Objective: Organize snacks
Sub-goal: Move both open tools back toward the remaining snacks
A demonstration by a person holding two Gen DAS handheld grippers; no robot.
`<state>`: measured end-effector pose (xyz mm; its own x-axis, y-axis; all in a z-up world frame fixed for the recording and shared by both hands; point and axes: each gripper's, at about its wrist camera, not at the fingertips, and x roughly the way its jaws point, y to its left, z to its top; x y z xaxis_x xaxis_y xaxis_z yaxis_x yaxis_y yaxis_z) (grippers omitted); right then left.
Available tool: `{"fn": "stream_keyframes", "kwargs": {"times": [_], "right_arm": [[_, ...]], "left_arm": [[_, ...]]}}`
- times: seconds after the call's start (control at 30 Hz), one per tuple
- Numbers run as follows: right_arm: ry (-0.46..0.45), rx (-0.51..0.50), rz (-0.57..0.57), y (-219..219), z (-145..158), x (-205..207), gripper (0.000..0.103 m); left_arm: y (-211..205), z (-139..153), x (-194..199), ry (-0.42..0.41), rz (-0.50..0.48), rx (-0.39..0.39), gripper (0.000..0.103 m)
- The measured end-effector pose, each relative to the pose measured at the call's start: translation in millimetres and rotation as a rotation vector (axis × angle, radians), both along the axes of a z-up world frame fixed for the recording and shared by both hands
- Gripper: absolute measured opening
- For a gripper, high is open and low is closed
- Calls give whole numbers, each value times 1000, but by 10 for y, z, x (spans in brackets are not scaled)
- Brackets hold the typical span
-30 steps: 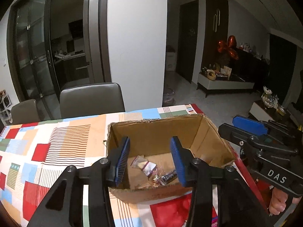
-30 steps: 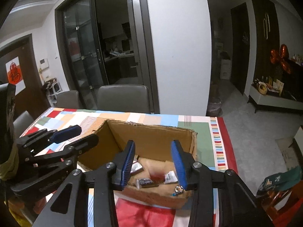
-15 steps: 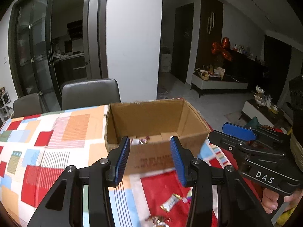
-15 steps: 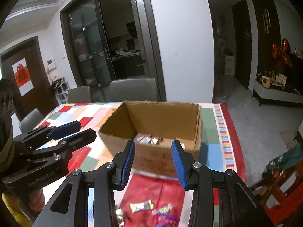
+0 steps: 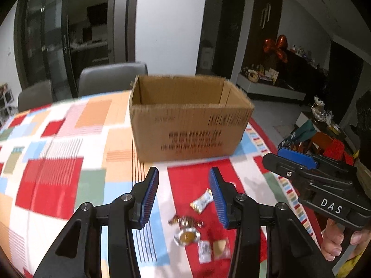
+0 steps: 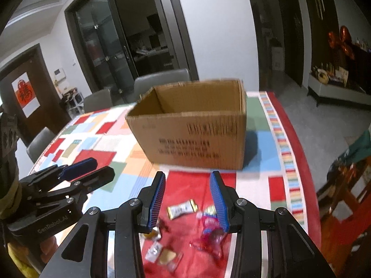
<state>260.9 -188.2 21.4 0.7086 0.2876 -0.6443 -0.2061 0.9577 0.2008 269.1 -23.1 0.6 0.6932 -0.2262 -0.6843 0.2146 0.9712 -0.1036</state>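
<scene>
Both the left hand-held gripper (image 5: 183,195) and the right hand-held gripper (image 6: 187,197) are held wide and empty above loose snacks (image 6: 183,208) on the worktop (image 5: 58,143), near the cardboard box (image 5: 187,125). Thin, seemingly slippery wrappers could be pinched poorly and dropped.

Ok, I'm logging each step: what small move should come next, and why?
Probably lower the left hand-held gripper onto the white-and-gold candy lying between its open fingers. Both grippers are empty, and loose snacks lie on the tablecloth in front of the cardboard box.
</scene>
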Motion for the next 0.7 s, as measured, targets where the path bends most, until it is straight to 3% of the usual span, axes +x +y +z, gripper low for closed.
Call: {"fn": "stream_keyframes", "kwargs": {"times": [0.23,0.37,0.53,0.7], "right_arm": [[91,6,-19,-26,-307,-63,41],[134,15,-56,-69,-432,-82,53],[201,32,-87,-122,-569,-68,53],[296,81,-106,-174,-765,-34,53]], "left_arm": [[17,-295,-54,97,31,-18,47],[30,-409,-42,157,48,-28,54],[32,-581,-3,242,61,-33,60],[0,-769,65,339,63,-90,60]]}}
